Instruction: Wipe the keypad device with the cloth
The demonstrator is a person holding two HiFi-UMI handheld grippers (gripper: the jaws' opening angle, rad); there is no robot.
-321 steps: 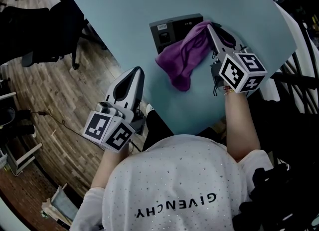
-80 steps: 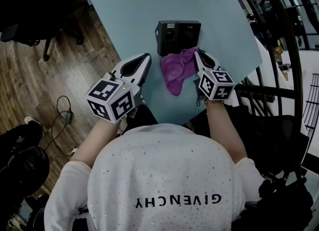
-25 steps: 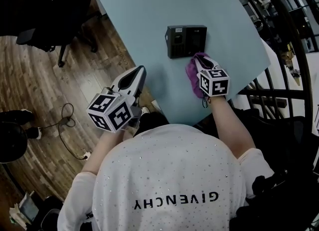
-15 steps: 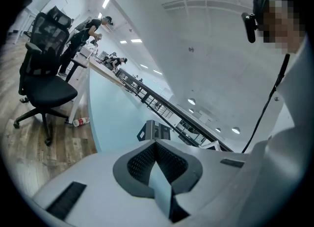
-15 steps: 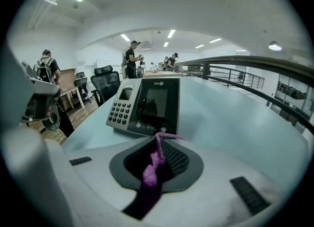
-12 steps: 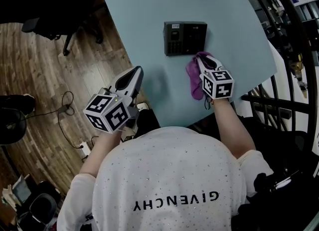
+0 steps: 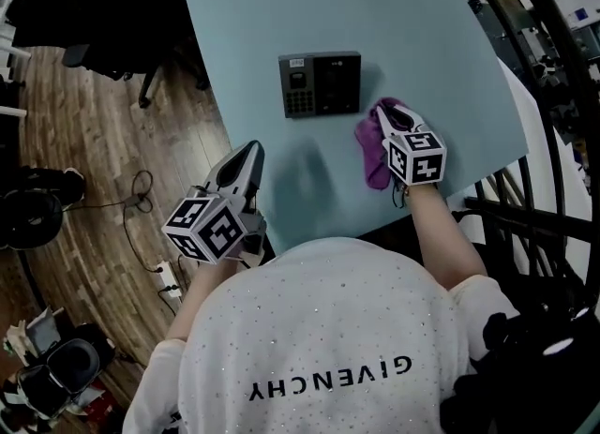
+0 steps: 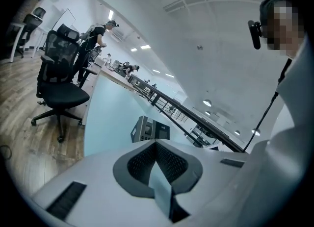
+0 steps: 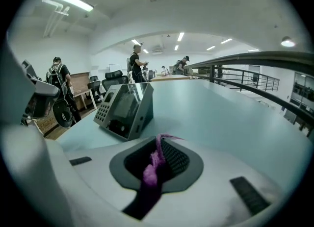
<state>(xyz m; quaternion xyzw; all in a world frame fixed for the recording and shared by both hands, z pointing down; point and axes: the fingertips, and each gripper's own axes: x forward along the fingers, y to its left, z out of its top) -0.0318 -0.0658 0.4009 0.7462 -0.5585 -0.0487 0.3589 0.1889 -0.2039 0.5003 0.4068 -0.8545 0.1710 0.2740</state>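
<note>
The left gripper [image 7: 250,149] hangs over the near left edge of the light blue table [image 7: 422,10]. Its 2 jaws are together, with nothing between them. To the right, the right gripper [image 7: 387,114] has its jaws closed on the purple soft cloth [image 7: 372,149]: a fold of the cloth sits pinched between the pads, and the rest lies bunched on the table under the gripper. A little farther and to the left stands the dark grey wedge-shaped keypad device [image 7: 319,82], just beside the cloth, with a small gap between them. A black office chair [image 8: 59,88] stands on the wooden floor [image 7: 75,142] at the far left.
</note>
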